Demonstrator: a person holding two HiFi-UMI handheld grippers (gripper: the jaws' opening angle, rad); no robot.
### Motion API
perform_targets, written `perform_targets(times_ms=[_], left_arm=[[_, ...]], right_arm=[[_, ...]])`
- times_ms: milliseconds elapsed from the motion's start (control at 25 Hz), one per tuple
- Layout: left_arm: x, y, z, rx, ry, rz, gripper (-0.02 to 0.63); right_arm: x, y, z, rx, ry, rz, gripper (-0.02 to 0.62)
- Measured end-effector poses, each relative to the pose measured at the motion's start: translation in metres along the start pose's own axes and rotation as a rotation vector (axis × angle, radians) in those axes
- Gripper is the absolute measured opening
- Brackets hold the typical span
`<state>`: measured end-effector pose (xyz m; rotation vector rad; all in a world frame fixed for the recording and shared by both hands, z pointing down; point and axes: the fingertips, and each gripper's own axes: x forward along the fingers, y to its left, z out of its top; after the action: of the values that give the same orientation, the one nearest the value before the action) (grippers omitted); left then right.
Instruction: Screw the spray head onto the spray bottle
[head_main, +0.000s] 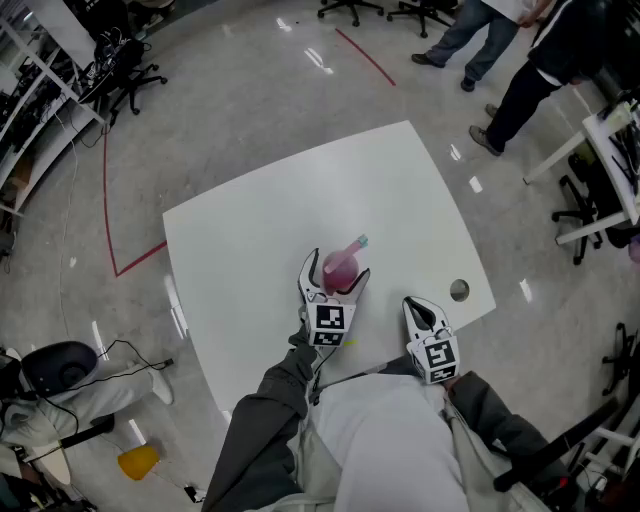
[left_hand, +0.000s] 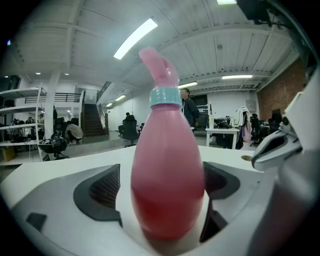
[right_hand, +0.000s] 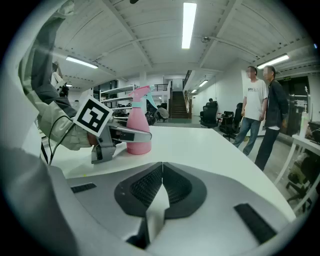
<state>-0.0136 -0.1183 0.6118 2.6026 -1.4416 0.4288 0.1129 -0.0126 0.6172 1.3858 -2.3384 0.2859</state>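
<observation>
Centrally, left tongs (head_main: 337, 272) stand wide around the pink spray bottle (left_hand: 167, 180); right tongs (head_main: 418, 303) closed, empty. Likely light, slippery plastic: grip its broad lower body.

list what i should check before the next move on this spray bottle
1. Spray bottle upright on the table: ok.
2. Spray head sitting on the neck above the teal collar: ok.
3. Head screwed down tight: cannot tell.
4. Left tool clamped on the bottle: not ok. Its jaws stand wide apart with the bottle between them, not pressed.
5. Right tool free to work: ok, jaws together, nothing in them.
6. Right tool at the head: not ok. It sits apart from the bottle, nearer the table's edge.
</observation>
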Motion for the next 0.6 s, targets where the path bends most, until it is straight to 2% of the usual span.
perform_targets(times_ms=[240, 280, 320, 400, 480, 560, 600], left_arm=[[0.014, -0.001, 0.002, -0.110, -0.004, -0.006, 0.492], [0.014, -0.003, 0.002, -0.121, -0.002, -0.009, 0.445], [0.014, -0.005, 0.002, -0.121, -0.001, -0.010, 0.445], [0.011, -0.009, 0.001, -0.085, 0.013, -0.008, 0.444], [0.003, -0.016, -0.003, 0.005, 0.046, -0.022, 0.443], [-0.011, -0.028, 0.002, 0.111, 0.054, -0.075, 0.443], [-0.020, -0.034, 0.009, 0.160, 0.043, -0.108, 0.443]], right_arm=[[0.005, -0.011, 0.002, 0.003, -0.004, 0.003, -0.005], [0.005, -0.013, 0.002, 0.006, -0.005, 0.005, -0.005], [0.005, -0.014, 0.005, 0.007, -0.010, 0.007, -0.005], [0.005, -0.013, 0.015, 0.007, -0.038, 0.023, -0.005], [0.002, -0.007, 0.041, 0.019, -0.118, 0.086, -0.005], [-0.009, 0.007, 0.089, 0.014, -0.233, 0.214, 0.004], [-0.017, 0.016, 0.115, -0.011, -0.284, 0.294, 0.075]])
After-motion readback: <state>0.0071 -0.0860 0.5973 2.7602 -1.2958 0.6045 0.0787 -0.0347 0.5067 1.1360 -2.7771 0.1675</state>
